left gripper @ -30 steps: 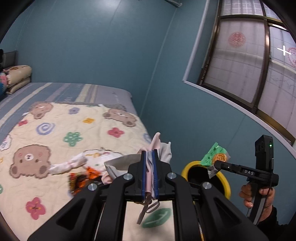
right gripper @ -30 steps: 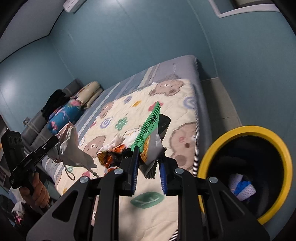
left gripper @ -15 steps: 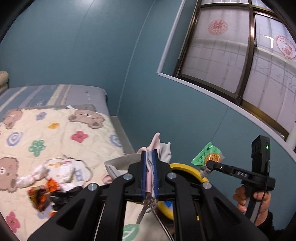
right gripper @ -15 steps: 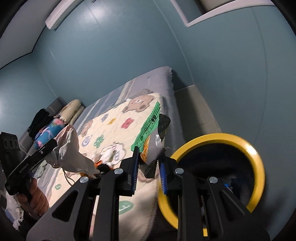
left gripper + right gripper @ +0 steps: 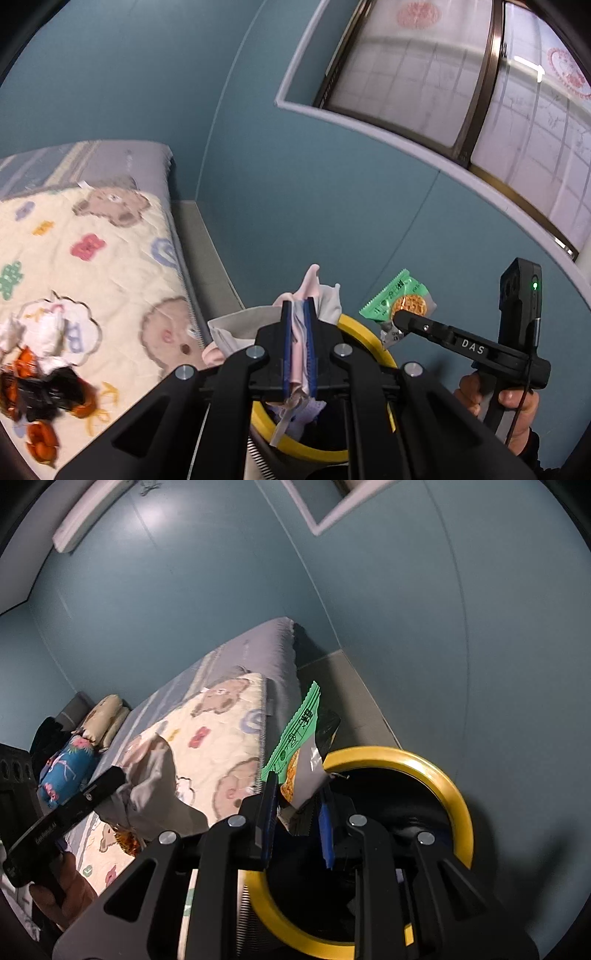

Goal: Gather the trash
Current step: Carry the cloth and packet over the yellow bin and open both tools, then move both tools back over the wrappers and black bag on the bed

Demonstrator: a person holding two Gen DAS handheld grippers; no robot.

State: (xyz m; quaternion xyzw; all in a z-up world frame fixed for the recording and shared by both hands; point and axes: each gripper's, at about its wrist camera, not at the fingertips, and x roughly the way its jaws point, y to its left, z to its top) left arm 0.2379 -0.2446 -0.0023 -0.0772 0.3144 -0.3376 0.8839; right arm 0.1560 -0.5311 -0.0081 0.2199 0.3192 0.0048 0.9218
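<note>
Blue-walled bedroom; landmark is the yellow-rimmed bin (image 5: 458, 805) on the floor just beside the bed (image 5: 273, 646).

Nearest, above the bin's near rim: left gripper (image 5: 298, 325), jaws pressed together on a crumpled pink-and-grey tissue wad (image 5: 317, 291). Loose ends hang below the jaws toward the bin opening. Judged: held over the mouth so it drops straight in on release.

Just to the right, over the same rim: right gripper (image 5: 297, 805), jaws only partly closed, clamped on the lower edge of a green snack wrapper (image 5: 295, 734), which stands up out of the jaws. Judged: also positioned for a drop; neither piece is in the bin yet.

Inside the bin: dark, contents hard to make out.

Left of the bin, on the bear-print blanket (image 5: 110, 258): more litter remains, white crumpled paper (image 5: 40, 328) and orange-black wrappers (image 5: 37, 391) near it.

Beyond the bin: a window (image 5: 461, 74) high on the wall.
</note>
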